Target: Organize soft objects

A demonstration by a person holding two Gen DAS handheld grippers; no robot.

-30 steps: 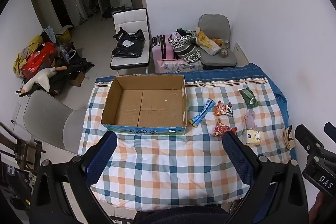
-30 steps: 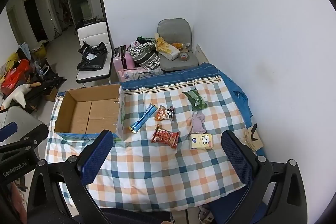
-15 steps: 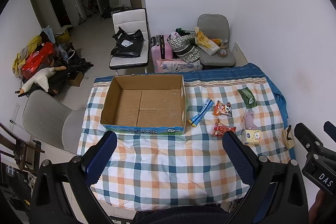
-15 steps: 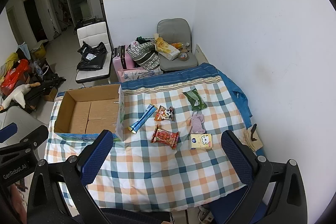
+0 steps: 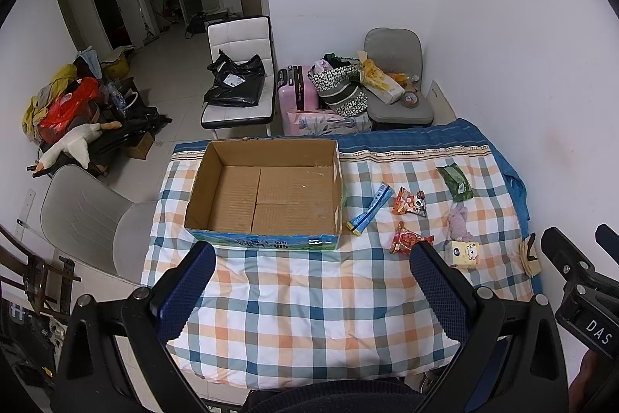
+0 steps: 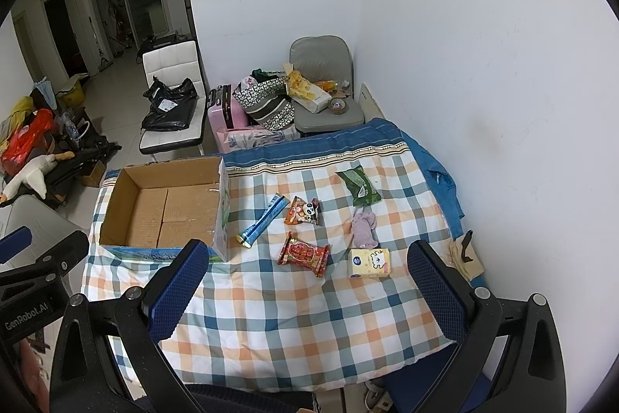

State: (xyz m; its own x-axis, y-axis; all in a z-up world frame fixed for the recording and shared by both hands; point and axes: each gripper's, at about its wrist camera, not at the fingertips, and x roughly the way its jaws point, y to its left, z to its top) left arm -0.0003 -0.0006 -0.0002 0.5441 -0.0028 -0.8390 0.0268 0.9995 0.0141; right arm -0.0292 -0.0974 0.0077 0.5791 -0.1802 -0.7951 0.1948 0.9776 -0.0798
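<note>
Both tongs, the left gripper (image 5: 311, 281) and right gripper (image 6: 305, 279), hung wide and empty as I held above the checked cloth (image 6: 278, 316). The red snack packet (image 6: 304, 253) lay nearest, right of the empty cardboard box (image 6: 164, 208). I judged it light, crinkly and slippery, best pinched across its middle.

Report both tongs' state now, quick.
Left tongs: open, holding nothing, above the checked cloth.
Right tongs: open, holding nothing, above the same cloth.

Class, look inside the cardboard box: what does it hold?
The box shows only its bare cardboard floor flaps; nothing lies on them. Its near wall hides a thin strip of floor in both views.
</note>
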